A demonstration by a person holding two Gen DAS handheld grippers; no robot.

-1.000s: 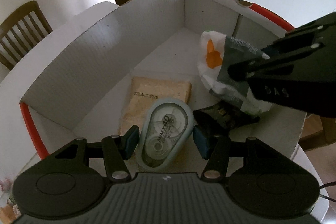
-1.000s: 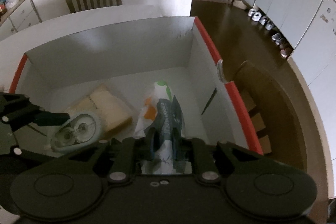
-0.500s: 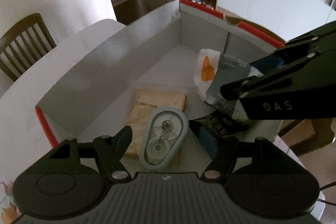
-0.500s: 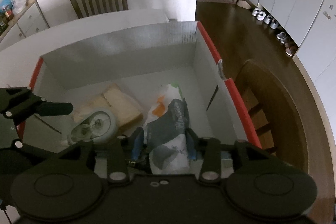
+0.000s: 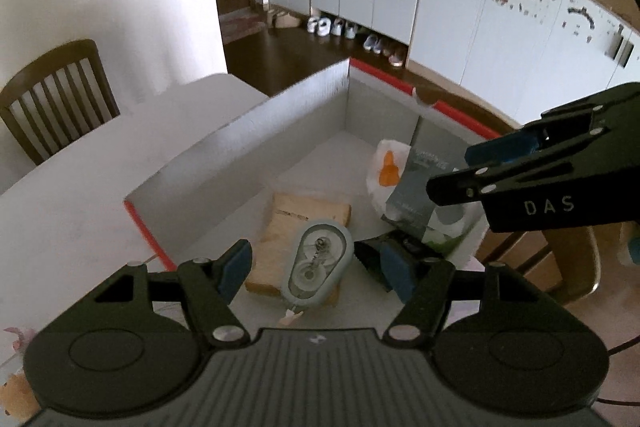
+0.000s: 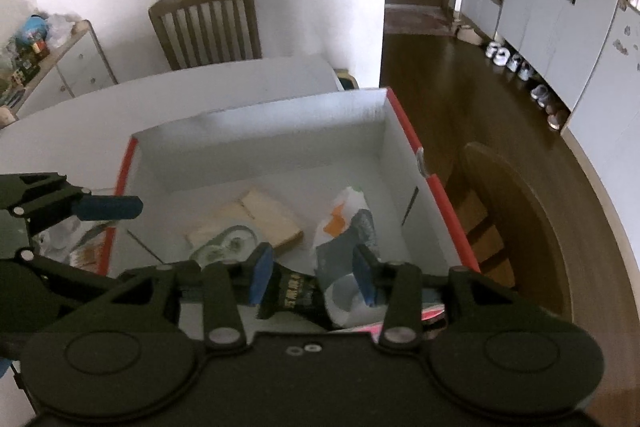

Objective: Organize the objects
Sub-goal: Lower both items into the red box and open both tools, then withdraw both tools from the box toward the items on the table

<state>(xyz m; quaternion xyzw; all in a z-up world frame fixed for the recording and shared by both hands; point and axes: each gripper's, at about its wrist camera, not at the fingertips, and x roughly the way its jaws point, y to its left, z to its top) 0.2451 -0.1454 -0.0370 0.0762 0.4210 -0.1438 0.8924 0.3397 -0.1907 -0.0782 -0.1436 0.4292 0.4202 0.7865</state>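
Both claws tilt steeply down above the box (image 5: pixel 224 163), the left claw (image 5: pixel 316 269) released over the tape dispenser (image 5: pixel 318 269), the right claw (image 6: pixel 312 277) apparently released above the pouch (image 6: pixel 352 227).

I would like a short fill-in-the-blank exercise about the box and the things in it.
1. The correction tape dispenser lies on top of the ____ packet.
2. The rim of the box is coloured ____.
3. The white pouch has an ____ patch.
4. Both grippers' jaws hold ____.

Missing words: tan; red; orange; nothing
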